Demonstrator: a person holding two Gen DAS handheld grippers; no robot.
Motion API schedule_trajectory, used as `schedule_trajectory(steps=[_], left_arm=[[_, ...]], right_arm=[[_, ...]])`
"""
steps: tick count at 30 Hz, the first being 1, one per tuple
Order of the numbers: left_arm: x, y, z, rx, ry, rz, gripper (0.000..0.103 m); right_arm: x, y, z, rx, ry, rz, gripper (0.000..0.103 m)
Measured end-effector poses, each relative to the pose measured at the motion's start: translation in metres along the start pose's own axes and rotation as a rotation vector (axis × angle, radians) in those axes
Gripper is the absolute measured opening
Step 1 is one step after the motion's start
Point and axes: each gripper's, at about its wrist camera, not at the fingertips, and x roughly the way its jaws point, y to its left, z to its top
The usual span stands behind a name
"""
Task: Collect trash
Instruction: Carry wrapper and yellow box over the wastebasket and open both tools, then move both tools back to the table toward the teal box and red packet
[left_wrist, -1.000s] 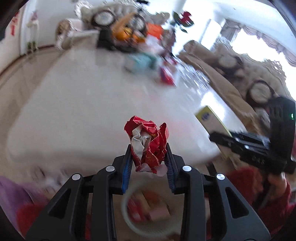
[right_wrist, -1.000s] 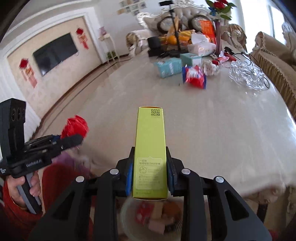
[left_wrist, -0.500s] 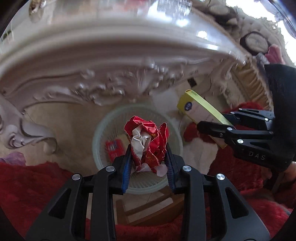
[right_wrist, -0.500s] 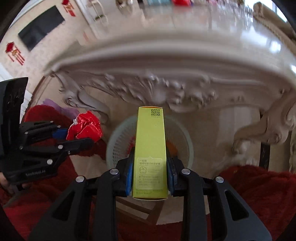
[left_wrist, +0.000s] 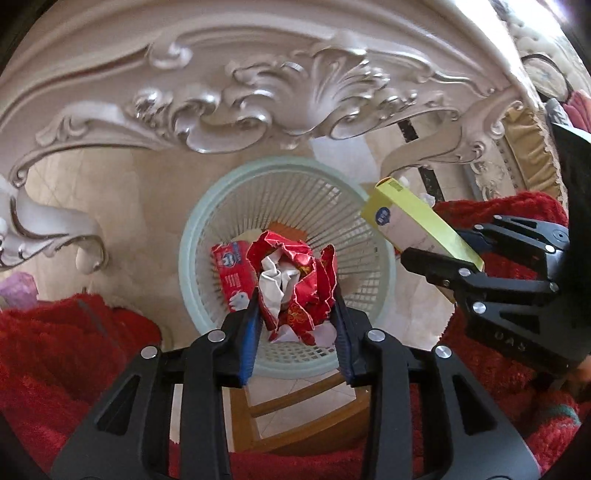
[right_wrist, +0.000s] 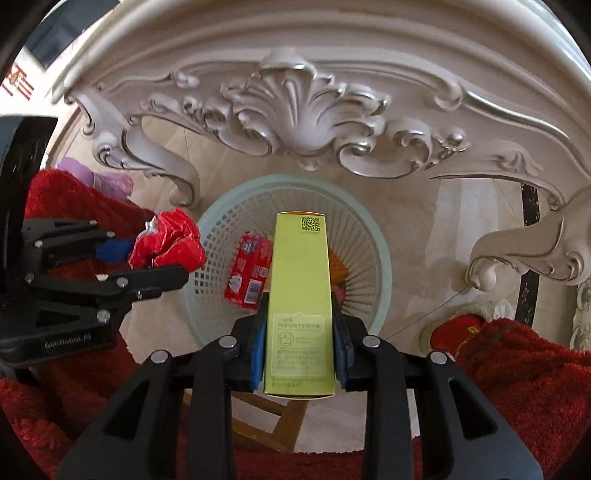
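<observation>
My left gripper (left_wrist: 295, 299) is shut on a crumpled red paper ball (left_wrist: 295, 277) and holds it above a pale green slatted waste basket (left_wrist: 192, 236) on the floor. My right gripper (right_wrist: 299, 314) is shut on a long yellow-green carton (right_wrist: 299, 280), also above the basket (right_wrist: 380, 258). The carton shows at the right of the left wrist view (left_wrist: 417, 225); the paper ball shows at the left of the right wrist view (right_wrist: 166, 243). A red packet (right_wrist: 249, 277) and orange scraps lie inside the basket.
The carved white table apron (right_wrist: 303, 122) and its curved legs (right_wrist: 524, 251) arch just beyond the basket. Red fluffy fabric (left_wrist: 66, 339) lies on both sides near me. A wooden chair frame (left_wrist: 295, 417) sits below the grippers. The floor is beige tile.
Both grippers dropped from above the tabletop to below its edge and closed in over the basket. Each still holds its item.
</observation>
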Motion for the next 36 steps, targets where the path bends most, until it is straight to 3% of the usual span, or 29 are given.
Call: schedule_trajectory(steps=[2,3,4,7,10,14,16,19,23,24,27,30,34,36], left_arm=[[0.003,0.002,0.000,-0.017,0.011,0.001,0.065],[0.003,0.003,0.000,-0.020,0.014,0.004,0.070],[0.004,0.004,0.000,-0.022,0.018,0.006,0.075],[0.008,0.006,-0.001,-0.034,0.037,-0.004,0.082],[0.008,0.009,-0.003,-0.049,0.048,-0.022,0.082],[-0.016,0.014,-0.009,-0.073,-0.017,-0.035,0.082],[-0.039,0.014,-0.010,-0.065,-0.077,-0.061,0.082],[-0.090,0.015,-0.002,-0.040,-0.189,-0.134,0.082],[-0.168,0.013,0.038,0.041,-0.398,-0.057,0.082],[-0.181,0.012,0.050,0.054,-0.435,-0.033,0.082],[-0.213,0.017,0.102,0.067,-0.545,0.094,0.082],[-0.222,0.034,0.161,0.026,-0.606,0.174,0.082],[-0.214,0.054,0.236,-0.005,-0.635,0.096,0.082],[-0.206,0.057,0.269,0.000,-0.622,0.092,0.082]], right_arm=[[0.002,0.000,0.000,-0.005,0.012,-0.006,0.042],[0.003,0.001,0.000,-0.008,0.012,-0.023,0.064],[0.003,0.002,-0.001,-0.015,0.003,-0.050,0.068],[0.002,0.002,-0.003,-0.024,-0.001,-0.059,0.070],[-0.002,0.003,-0.005,-0.029,-0.002,-0.068,0.070],[-0.023,0.004,-0.007,-0.049,-0.035,-0.073,0.070],[-0.050,0.004,-0.004,-0.053,-0.091,-0.031,0.070],[-0.104,-0.003,0.013,-0.042,-0.264,0.034,0.070],[-0.165,-0.027,0.062,-0.013,-0.493,-0.027,0.071],[-0.177,-0.035,0.081,0.000,-0.543,-0.063,0.077],[-0.196,-0.052,0.129,0.021,-0.654,-0.135,0.080],[-0.190,-0.068,0.190,0.075,-0.674,-0.180,0.080],[-0.164,-0.077,0.241,0.092,-0.630,-0.169,0.080],[-0.150,-0.076,0.258,0.095,-0.605,-0.156,0.080]])
